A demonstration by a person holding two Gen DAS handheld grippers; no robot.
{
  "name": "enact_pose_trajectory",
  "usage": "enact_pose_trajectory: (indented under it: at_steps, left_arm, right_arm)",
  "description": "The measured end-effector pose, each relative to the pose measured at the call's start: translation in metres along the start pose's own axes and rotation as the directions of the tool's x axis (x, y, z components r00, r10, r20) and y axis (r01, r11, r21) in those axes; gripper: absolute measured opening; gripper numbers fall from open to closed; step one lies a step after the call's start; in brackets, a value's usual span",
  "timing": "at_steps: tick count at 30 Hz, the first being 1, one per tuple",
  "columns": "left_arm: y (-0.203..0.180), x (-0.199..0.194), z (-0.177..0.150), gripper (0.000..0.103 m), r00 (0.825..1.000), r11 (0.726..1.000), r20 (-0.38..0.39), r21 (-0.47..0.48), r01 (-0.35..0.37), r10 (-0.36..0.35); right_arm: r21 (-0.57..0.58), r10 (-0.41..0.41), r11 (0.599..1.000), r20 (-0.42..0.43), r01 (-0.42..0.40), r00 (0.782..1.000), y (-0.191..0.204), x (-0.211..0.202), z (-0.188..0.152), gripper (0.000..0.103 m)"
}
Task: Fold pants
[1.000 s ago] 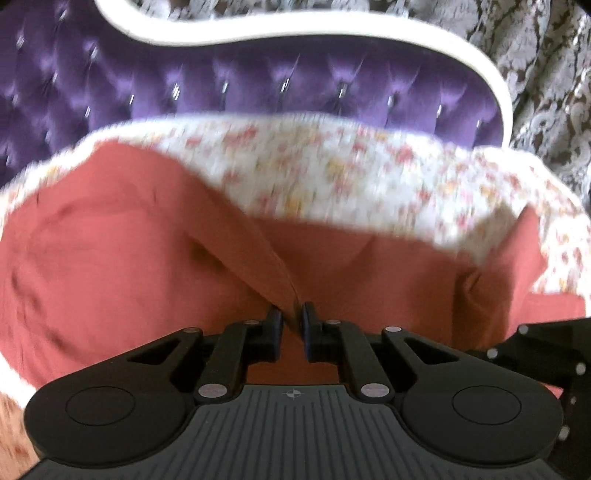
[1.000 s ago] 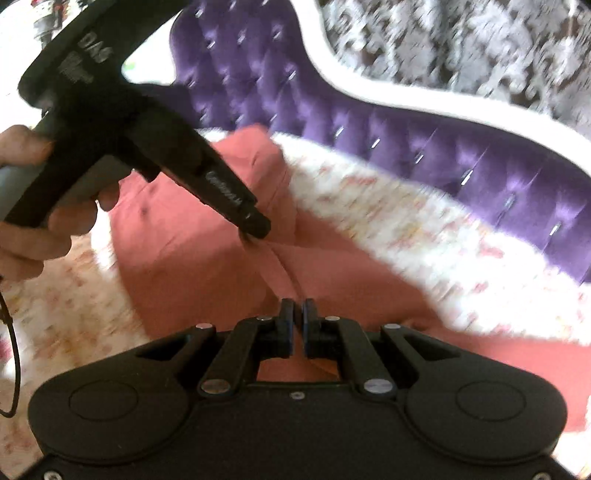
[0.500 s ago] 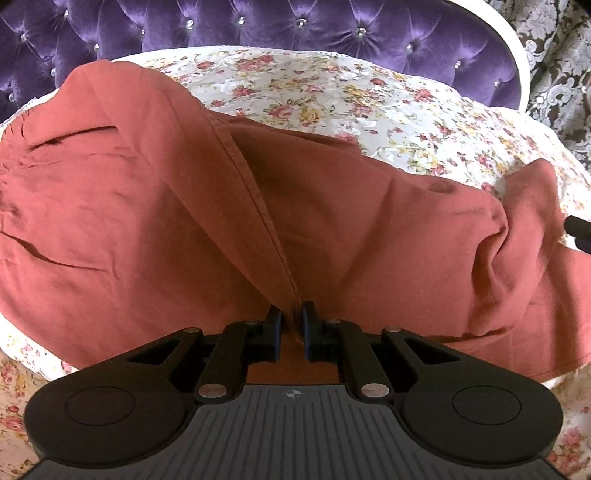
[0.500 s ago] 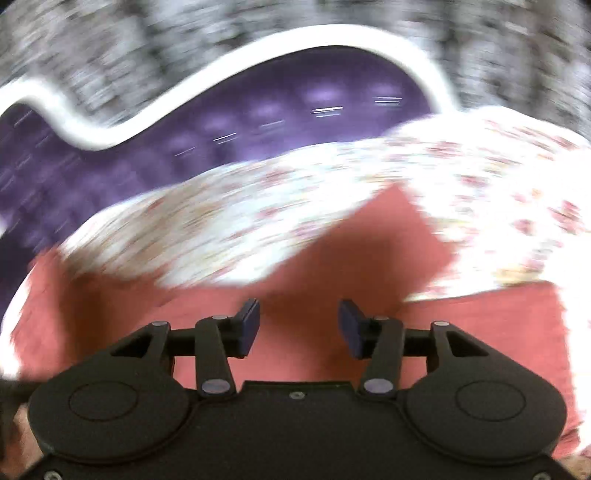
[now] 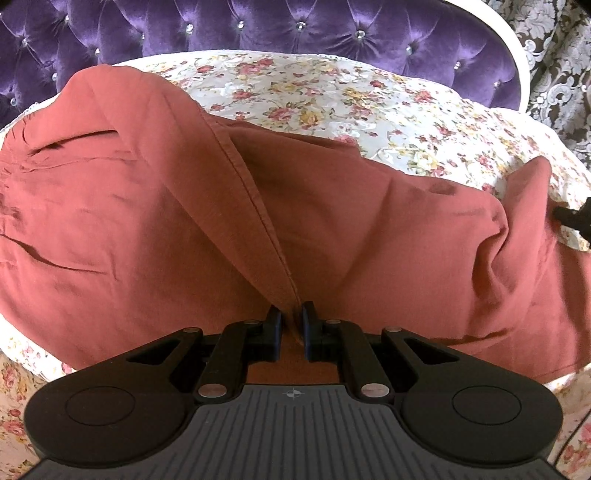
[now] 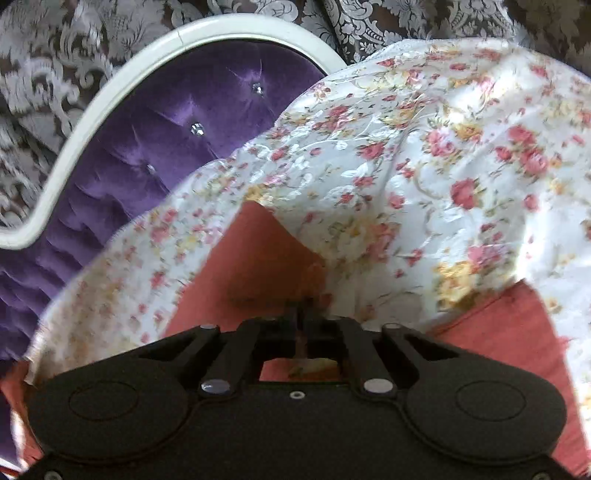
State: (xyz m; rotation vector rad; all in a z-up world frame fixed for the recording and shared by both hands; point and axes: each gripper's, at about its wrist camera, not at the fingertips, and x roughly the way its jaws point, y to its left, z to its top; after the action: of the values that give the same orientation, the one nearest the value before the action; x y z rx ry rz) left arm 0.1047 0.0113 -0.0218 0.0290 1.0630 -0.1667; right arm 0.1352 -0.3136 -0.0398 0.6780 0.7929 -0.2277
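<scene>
A: Pants (image 5: pixel 155 206), rust red, lie spread across a bed covered by a floral sheet (image 5: pixel 332 99). Where exactly do they sit?

B: In the left wrist view they fill the middle, from the left edge to the right. A stitched seam (image 5: pixel 255 199) runs from the upper middle down into the left gripper (image 5: pixel 291 321). Behind the bed stands a purple tufted headboard (image 5: pixel 258 26) with a white frame (image 5: pixel 513 55), and past that a patterned curtain (image 5: pixel 554 44).

A: What are the left jaws doing?

B: They are drawn close together with a raised fold of the seam pinched between them. The cloth rises from the bed up to that pinch.

A: And the right gripper (image 6: pixel 301 317)?

B: Its jaws are closed almost to touching, and a bit of red cloth shows between the tips, so it grips the pants (image 6: pixel 255 266) too. This view is blurred. A pointed corner of red cloth rises ahead of the jaws, with the sheet (image 6: pixel 443 155) beyond it. More red cloth shows at the lower right.

A: Is the right gripper seen from the left side?

B: A black tip (image 5: pixel 574 218) enters at the right edge, just beside the far end of the pants.
</scene>
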Motion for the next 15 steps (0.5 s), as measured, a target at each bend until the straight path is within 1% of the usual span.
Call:
enact_pose_trajectory:
  at_steps: [1, 3, 5, 7, 9, 11, 13, 15]
  left_arm:
    - [0.001, -0.002, 0.001, 0.011, 1.000, 1.000, 0.002, -0.005, 0.004, -0.004]
    - [0.003, -0.007, 0.003, 0.011, 1.000, 1.000, 0.015, -0.015, 0.018, -0.018]
    - [0.002, -0.014, 0.003, 0.011, 0.999, 1.000, 0.035, -0.010, 0.022, -0.022]
    - [0.000, -0.021, 0.001, 0.011, 0.998, 1.000, 0.058, 0.004, 0.020, -0.020]
    - [-0.001, -0.022, -0.002, 0.011, 0.998, 1.000, 0.062, 0.013, 0.019, -0.020]
    - [-0.002, -0.019, -0.005, 0.011, 0.998, 1.000, 0.052, 0.016, 0.022, -0.023]
    - [-0.002, -0.015, -0.008, 0.011, 0.999, 1.000, 0.036, 0.013, 0.025, -0.026]
    - [-0.002, -0.011, -0.010, 0.011, 0.999, 1.000, 0.024, 0.012, 0.021, -0.022]
  right_arm:
    - [-0.010, 0.004, 1.000, 0.020, -0.004, 1.000, 0.003, -0.009, 0.001, 0.009]
    - [-0.055, 0.020, 0.998, 0.087, -0.015, 0.996, 0.011, -0.042, 0.000, 0.009]
    - [-0.110, 0.003, 0.994, 0.145, 0.013, 0.989, 0.012, -0.081, -0.005, 0.009]
    - [-0.142, -0.036, 0.988, 0.172, 0.061, 0.984, 0.001, -0.113, -0.013, 0.009]
    - [-0.159, -0.101, 0.979, 0.146, 0.124, 0.984, -0.015, -0.130, -0.025, 0.009]
    - [-0.147, -0.161, 0.974, 0.081, 0.172, 0.984, -0.034, -0.129, -0.034, 0.008]
    - [-0.107, -0.189, 0.976, 0.006, 0.189, 0.982, -0.052, -0.122, -0.043, 0.008]
    - [-0.056, -0.186, 0.982, -0.059, 0.182, 0.981, -0.068, -0.114, -0.051, 0.008]
